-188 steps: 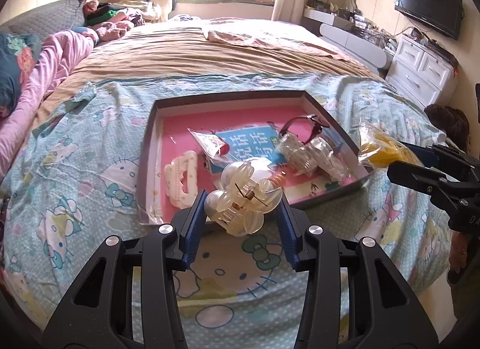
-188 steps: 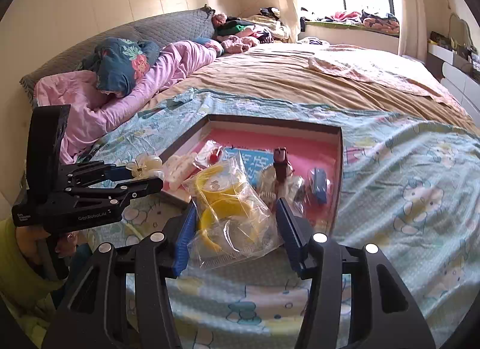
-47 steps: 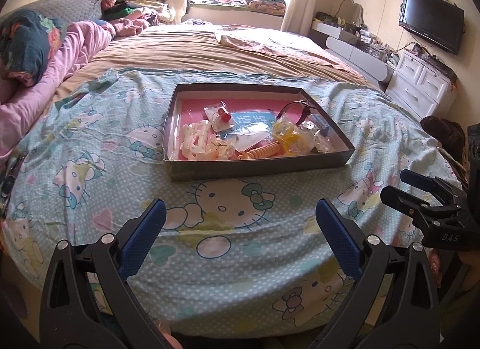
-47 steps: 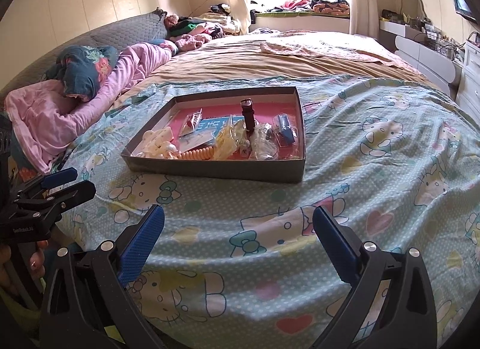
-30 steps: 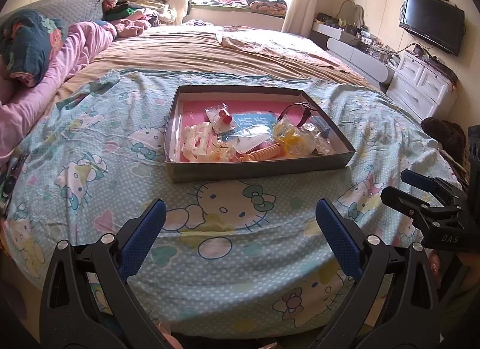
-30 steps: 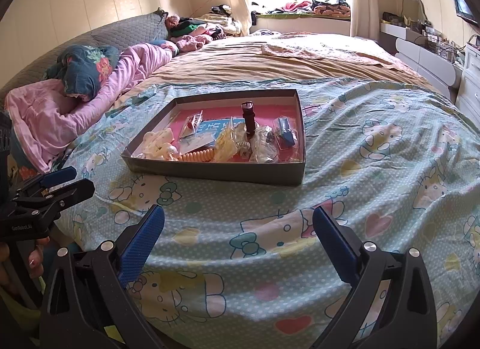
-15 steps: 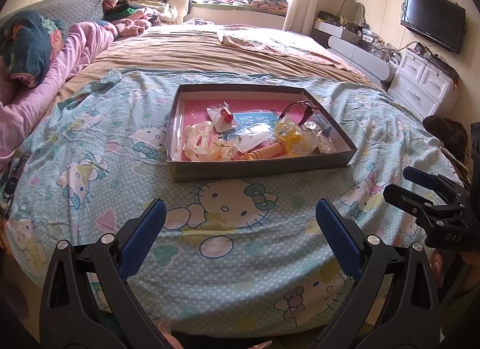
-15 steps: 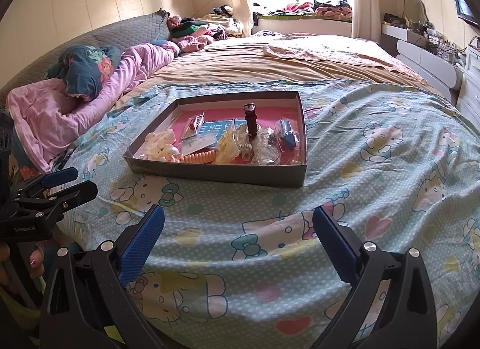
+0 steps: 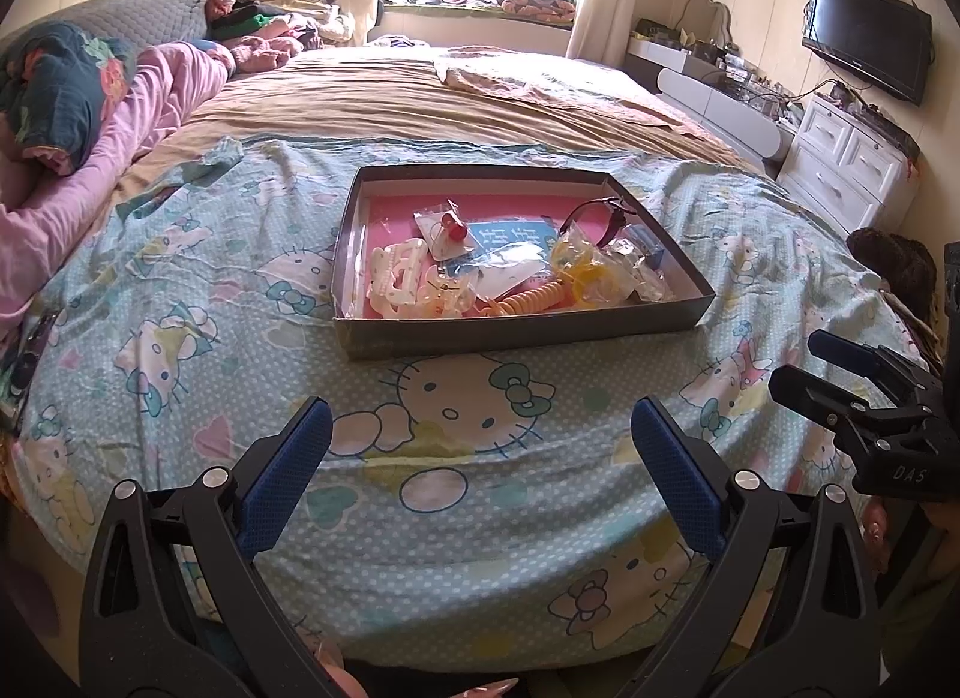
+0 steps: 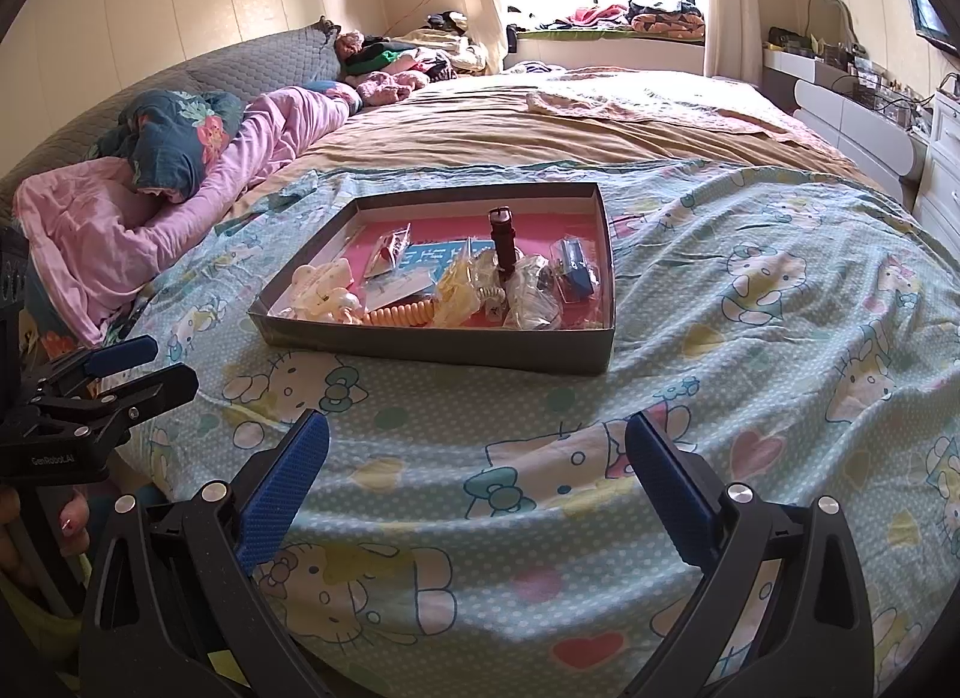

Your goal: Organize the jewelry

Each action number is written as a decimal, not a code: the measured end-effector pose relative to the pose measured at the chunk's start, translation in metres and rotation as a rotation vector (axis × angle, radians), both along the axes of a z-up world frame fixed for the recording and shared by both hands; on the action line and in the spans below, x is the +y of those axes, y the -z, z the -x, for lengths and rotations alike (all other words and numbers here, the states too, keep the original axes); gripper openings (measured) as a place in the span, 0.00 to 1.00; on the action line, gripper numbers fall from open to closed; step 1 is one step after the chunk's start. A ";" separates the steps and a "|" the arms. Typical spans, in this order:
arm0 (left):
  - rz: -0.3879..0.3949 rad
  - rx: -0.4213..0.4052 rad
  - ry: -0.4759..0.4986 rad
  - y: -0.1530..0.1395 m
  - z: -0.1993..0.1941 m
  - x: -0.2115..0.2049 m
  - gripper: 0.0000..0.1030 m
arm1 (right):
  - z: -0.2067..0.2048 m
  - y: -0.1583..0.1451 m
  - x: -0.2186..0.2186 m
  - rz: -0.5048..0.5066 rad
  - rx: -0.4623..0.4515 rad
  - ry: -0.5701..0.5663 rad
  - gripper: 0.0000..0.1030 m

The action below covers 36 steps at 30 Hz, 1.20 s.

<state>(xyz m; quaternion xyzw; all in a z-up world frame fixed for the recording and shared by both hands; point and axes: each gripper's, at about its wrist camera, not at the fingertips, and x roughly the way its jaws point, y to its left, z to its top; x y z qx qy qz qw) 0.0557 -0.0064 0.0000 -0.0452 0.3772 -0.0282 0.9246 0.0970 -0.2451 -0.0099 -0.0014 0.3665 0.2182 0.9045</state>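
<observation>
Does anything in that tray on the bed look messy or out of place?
Nothing is spilled: everything sits inside the tray. It is jumbled, though. The hair clips, orange coil and plastic bags crowd its near side, and the watch stands up on edge.

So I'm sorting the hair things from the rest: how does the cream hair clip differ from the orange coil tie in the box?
The cream hair clip is pale, broad and toothed; the orange coil tie is a thin spiral cord. The clip sits at the box's left end, the tie nearer the middle by the front wall. Both lie loose inside the box, unbagged.
</observation>
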 end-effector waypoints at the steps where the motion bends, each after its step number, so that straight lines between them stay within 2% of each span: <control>1: 0.000 0.000 0.000 0.000 0.001 0.001 0.91 | 0.000 0.000 0.000 0.000 0.000 0.001 0.96; 14: -0.012 0.005 -0.011 0.001 0.002 0.002 0.91 | 0.001 0.000 0.000 -0.002 -0.001 -0.001 0.96; 25: 0.015 0.030 -0.027 0.007 -0.004 0.006 0.91 | -0.002 -0.002 -0.001 0.009 -0.003 0.012 0.96; 29: -0.041 0.043 -0.067 0.009 -0.008 0.006 0.91 | -0.010 0.000 -0.011 0.021 -0.007 0.041 0.96; 33: -0.037 0.062 -0.114 0.014 -0.017 0.020 0.91 | -0.024 0.006 -0.027 0.022 0.007 0.095 0.96; 36: -0.022 0.081 -0.196 0.018 -0.036 0.049 0.91 | -0.045 0.014 -0.047 0.049 0.002 0.165 0.96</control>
